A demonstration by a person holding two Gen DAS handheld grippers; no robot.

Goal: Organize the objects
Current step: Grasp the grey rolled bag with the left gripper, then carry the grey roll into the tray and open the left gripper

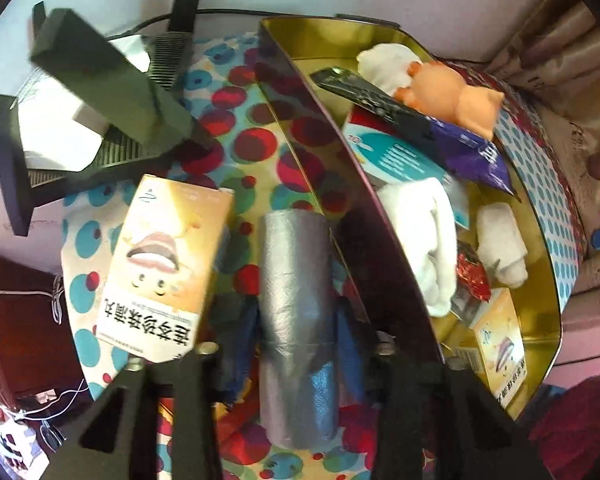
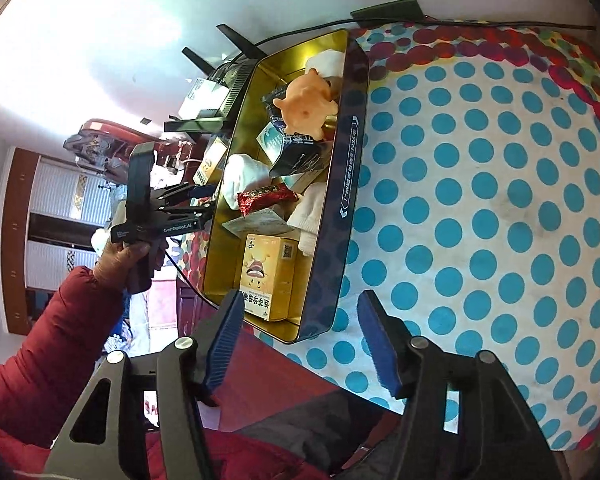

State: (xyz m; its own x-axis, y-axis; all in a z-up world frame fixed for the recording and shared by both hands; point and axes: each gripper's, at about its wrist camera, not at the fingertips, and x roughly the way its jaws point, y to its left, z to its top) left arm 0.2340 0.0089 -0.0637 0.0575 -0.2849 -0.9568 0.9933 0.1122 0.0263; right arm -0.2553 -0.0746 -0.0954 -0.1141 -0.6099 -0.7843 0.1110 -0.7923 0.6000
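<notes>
A grey roll of plastic bags (image 1: 296, 320) lies on the dotted cloth just outside the tin's near wall. My left gripper (image 1: 296, 328) is shut on the roll, a blue pad pressed against each side. A yellow medicine box (image 1: 168, 268) lies to the left of the roll. The gold-lined tin (image 1: 332, 184) holds an orange pig toy (image 1: 452, 100), white socks (image 1: 420, 236), a remote, a purple pack and another yellow box (image 2: 266, 276). In the right wrist view my right gripper (image 2: 300, 344) hovers open over the tin's (image 2: 352, 160) near end with nothing between its pads, and my left gripper (image 2: 204, 204) sits beyond the tin's far wall.
A black router (image 1: 112, 92) with raised antennas stands behind the yellow box, a cable running along the wall. The blue-dotted tablecloth (image 2: 500, 220) stretches wide to the right of the tin. A person's red sleeve (image 2: 40, 360) and hand hold the left gripper.
</notes>
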